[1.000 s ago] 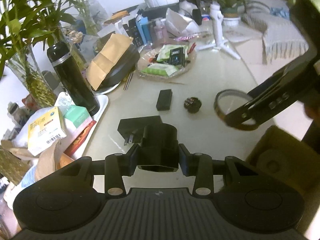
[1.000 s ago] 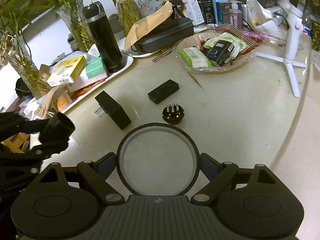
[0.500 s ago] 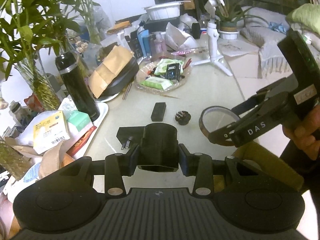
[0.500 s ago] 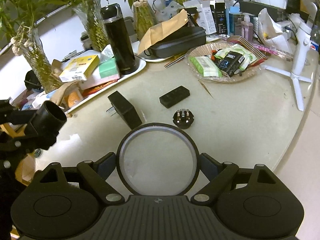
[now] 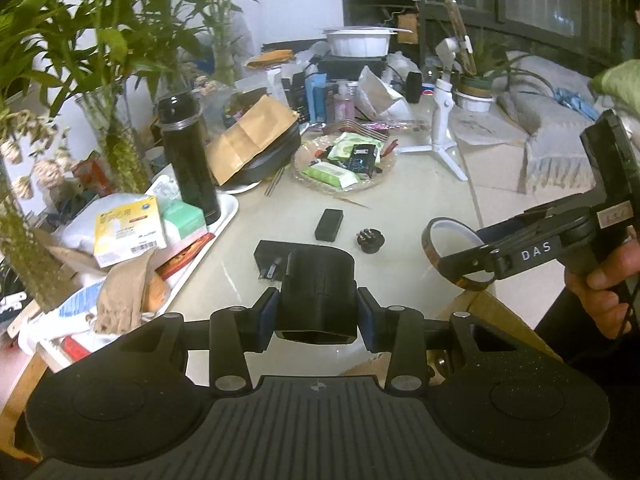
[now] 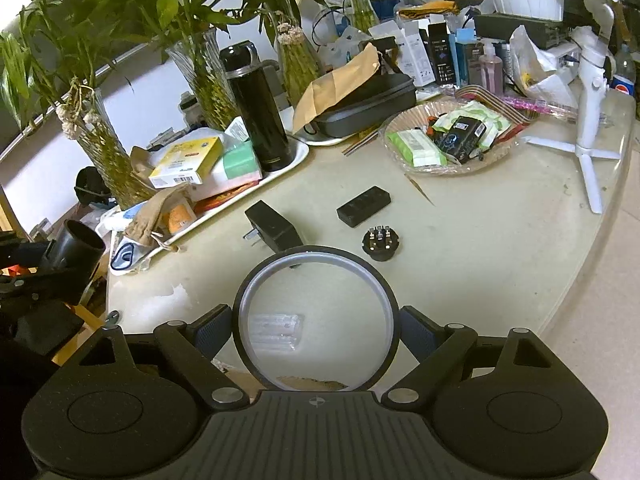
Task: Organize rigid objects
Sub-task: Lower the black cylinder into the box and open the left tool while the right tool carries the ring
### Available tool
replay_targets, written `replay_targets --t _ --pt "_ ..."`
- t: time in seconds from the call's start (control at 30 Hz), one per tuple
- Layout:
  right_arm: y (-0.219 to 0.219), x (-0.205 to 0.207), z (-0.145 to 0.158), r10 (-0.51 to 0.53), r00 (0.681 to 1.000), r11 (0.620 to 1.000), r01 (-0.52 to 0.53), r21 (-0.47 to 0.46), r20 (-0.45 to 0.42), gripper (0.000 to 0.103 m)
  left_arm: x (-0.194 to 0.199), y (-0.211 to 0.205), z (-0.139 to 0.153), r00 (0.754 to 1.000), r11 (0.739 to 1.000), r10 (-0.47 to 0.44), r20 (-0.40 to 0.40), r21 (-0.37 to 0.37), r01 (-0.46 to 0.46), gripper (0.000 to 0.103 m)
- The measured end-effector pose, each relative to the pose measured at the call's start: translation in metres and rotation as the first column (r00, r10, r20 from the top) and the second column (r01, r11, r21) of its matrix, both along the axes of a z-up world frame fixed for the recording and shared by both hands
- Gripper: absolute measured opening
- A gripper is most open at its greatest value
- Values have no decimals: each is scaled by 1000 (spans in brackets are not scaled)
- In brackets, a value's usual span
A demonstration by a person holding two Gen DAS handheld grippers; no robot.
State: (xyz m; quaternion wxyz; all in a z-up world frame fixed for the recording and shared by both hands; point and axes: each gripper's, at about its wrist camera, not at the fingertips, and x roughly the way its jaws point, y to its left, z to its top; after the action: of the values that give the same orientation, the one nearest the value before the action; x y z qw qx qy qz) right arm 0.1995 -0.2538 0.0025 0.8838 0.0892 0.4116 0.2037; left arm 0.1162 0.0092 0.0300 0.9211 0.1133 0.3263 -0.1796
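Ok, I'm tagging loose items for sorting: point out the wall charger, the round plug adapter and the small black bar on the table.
wall charger [image 6: 273, 227], right wrist view, its flat top face
round plug adapter [image 6: 381, 239], right wrist view, its pinned face
small black bar [image 6: 363, 205], right wrist view, its top side

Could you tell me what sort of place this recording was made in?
Most likely a lived-in home: a cluttered round table crowded with bamboo in glass vases, a black thermos and a snack bowl, with a blanket-draped sofa behind.

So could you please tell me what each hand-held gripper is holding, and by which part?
Left hand-held gripper: black cylindrical cup, pads on opposite sides. Right hand-held gripper: tape roll, pads on its outer rim.
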Motion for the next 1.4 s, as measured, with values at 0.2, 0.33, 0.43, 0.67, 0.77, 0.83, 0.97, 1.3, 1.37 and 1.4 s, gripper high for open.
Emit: replay_targets --t 0.2,0.33,0.43,0.67,0.77,0.83,0.97,1.3,1.37,1.4 --pt "-6 -12 7 -4 1000 1000 4 20 18 90 -11 9 7 1000 999 28 9 -23 -27 40" --pt "-6 -26 14 5 999 1000 -6 17 36 90 -18 14 11 999 998 43 19 -35 -43 40" --pt "-5 -37 20 23 999 1000 -24 12 50 90 -24 16 11 998 998 52 18 -47 -51 40" --pt "-1 -55 25 48 998 999 -47 -8 52 90 -37 17 5 999 997 51 10 -65 -51 40" --pt "0 -61 25 58 997 998 -58 -2 47 90 -43 16 0 999 996 48 -3 -78 -48 40" --pt "-1 -65 25 62 997 998 -62 4 42 90 -46 15 -4 999 996 41 -14 -83 -42 40" --pt "-1 -70 24 66 997 998 -67 15 39 90 -50 12 -17 998 996 30 -46 -88 -34 40" --pt "1 -74 23 75 996 997 -75 10 38 90 -47 16 -41 988 989 66 -141 -121 -83 40" --pt "1 -73 22 77 996 997 -77 7 35 90 -45 19 -43 983 986 65 -170 -143 -90 40" --pt "1 -73 22 78 996 997 -78 6 34 90 -44 22 -43 982 984 64 -179 -154 -93 41"
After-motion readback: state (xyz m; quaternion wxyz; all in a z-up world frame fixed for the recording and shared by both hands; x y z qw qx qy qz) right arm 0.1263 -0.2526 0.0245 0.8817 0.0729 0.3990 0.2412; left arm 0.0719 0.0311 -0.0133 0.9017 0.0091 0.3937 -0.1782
